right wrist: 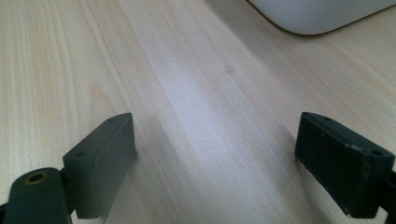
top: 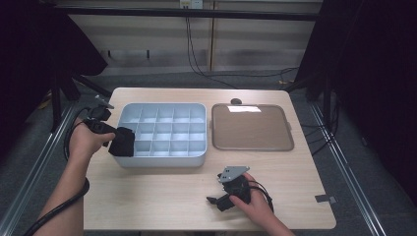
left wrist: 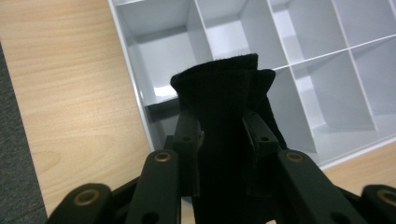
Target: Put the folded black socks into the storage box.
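Black cloth (left wrist: 219,116) pinched upright in left gripper (top: 115,137), hanging over organizer (top: 196,158) at nine o'clock, ready for dropping into a compartment. Right gripper (right wrist: 224,163) spread wide, idle on desk (top: 162,196).

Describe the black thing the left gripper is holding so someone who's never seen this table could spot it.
Start at the wooden table and find the pale grey compartment tray on its left half, beside the flat brown lid. At the tray's front-left corner, the left gripper pinches a folded black cloth over the outermost cells. It is the only soft, dark item there; every cell in view is bare.
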`<state>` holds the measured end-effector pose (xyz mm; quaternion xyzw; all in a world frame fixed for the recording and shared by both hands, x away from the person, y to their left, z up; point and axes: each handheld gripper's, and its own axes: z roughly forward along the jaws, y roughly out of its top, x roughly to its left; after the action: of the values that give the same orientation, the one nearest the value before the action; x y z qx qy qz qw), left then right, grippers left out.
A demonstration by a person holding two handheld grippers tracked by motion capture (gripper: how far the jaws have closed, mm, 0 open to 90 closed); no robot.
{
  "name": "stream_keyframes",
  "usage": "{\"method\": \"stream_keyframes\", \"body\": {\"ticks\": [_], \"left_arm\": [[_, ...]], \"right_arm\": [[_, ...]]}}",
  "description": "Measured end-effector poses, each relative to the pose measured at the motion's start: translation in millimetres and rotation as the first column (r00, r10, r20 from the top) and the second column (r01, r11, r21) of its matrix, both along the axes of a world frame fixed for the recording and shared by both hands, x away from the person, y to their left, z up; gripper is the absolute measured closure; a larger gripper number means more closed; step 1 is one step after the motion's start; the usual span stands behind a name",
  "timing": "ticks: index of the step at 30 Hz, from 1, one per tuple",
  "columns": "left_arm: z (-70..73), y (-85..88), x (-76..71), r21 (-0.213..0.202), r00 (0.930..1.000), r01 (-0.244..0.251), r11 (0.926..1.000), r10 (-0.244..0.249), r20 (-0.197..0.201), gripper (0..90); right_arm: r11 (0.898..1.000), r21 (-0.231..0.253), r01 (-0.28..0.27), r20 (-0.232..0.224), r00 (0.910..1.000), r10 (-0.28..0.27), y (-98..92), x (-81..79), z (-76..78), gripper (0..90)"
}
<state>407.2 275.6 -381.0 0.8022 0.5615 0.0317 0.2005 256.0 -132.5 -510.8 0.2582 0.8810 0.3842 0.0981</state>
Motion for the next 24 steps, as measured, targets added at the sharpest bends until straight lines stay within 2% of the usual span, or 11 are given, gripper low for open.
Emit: {"method": "stream_keyframes", "body": {"ticks": [5, 8, 14, 20, 24], "left_arm": [[-5.0, 2.6, 0.7, 0.026, 0.9999, -0.011, 0.9996, 0.011, 0.002, 70.6], [-6.8, 2.0, 0.4, 0.028, 0.9999, -0.013, 0.9995, 0.013, -0.002, 70.6], [-9.2, -0.4, 2.2, 0.071, 1.0, 0.006, 0.9975, -0.005, -0.001, 70.3], [-11.1, -3.0, 2.7, 0.085, 1.0, 0.001, 0.9963, -0.001, -0.002, 70.3], [-12.1, -4.9, 2.8, 0.11, 0.9999, 0.012, 0.9938, -0.012, 0.001, 70.3]], "right_arm": [[1.0, 0.0, -0.001, 0.0, 1.0, 0.001, 0.0, -0.1, 0.0, 11.7], [1.0, 0.0, -0.001, 0.0, 1.0, 0.001, 0.0, -0.1, 0.0, 11.7], [1.0, 0.0, -0.002, 0.0, 1.0, 0.002, -0.1, -0.1, 0.0, 11.7], [1.0, 0.0, -0.003, 0.001, 1.0, 0.003, -0.1, -0.1, 0.0, 11.8], [1.0, 0.0, -0.003, 0.001, 1.0, 0.003, -0.1, -0.2, 0.0, 11.7]]}}
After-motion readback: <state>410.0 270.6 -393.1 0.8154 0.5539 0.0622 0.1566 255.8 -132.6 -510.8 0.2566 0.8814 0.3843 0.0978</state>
